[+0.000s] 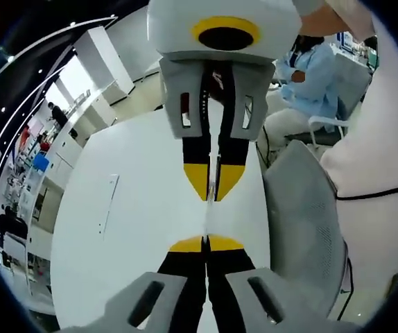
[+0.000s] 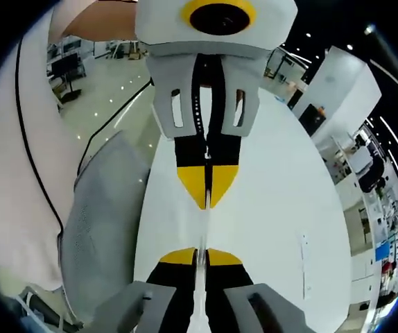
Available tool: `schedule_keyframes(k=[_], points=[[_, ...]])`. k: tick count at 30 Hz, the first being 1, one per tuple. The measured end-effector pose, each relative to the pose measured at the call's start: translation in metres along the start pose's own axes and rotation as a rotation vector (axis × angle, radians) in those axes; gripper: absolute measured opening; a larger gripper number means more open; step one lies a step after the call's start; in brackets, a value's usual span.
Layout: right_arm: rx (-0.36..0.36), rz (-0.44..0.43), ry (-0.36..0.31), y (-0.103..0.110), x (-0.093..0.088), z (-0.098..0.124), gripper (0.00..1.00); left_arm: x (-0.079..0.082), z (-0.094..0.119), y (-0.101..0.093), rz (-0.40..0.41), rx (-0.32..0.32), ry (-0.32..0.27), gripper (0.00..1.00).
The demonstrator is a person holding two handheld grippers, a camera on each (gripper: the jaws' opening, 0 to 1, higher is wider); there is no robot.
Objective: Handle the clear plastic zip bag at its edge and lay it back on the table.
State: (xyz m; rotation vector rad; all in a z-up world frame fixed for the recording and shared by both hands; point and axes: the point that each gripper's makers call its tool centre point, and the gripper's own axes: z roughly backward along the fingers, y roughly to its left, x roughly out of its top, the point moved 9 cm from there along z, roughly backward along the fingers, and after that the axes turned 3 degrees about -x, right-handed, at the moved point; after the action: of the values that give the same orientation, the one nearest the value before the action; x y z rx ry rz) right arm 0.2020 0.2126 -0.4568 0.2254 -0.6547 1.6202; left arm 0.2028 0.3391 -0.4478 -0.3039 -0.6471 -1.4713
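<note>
The clear plastic zip bag (image 1: 209, 216) shows edge-on as a thin pale line stretched between the two grippers above the white table (image 1: 116, 229). My left gripper (image 1: 206, 243) rises from the bottom of the left gripper view, shut on one edge of the bag. Facing it from the top, the right gripper (image 1: 213, 186) is shut on the opposite edge. In the right gripper view the same holds in mirror: the right gripper (image 2: 200, 257) is below, the left gripper (image 2: 207, 189) is above, and the bag (image 2: 204, 225) lies between them over the table (image 2: 282, 208).
A grey mesh chair (image 1: 303, 215) (image 2: 102, 222) stands against the table's side. A person in white clothes (image 1: 379, 132) (image 2: 12, 173) is close beside it. Another person in light blue (image 1: 310, 69) sits further off. A thin mark (image 1: 109, 202) lies on the tabletop.
</note>
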Motion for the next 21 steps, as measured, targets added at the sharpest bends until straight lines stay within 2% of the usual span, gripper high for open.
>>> schedule_keyframes(k=[11, 13, 21], points=[[-0.001, 0.009, 0.035, -0.0020, -0.0019, 0.0009, 0.00, 0.0005, 0.0024, -0.0001, -0.016, 0.023, -0.017, 0.00], [-0.007, 0.019, 0.062, -0.0015, -0.0030, 0.0004, 0.00, -0.0002, 0.0021, 0.0005, -0.014, 0.023, -0.016, 0.00], [-0.007, 0.015, 0.072, -0.0009, -0.0058, 0.0029, 0.00, -0.0055, 0.0054, 0.0030, -0.008, 0.034, -0.028, 0.00]])
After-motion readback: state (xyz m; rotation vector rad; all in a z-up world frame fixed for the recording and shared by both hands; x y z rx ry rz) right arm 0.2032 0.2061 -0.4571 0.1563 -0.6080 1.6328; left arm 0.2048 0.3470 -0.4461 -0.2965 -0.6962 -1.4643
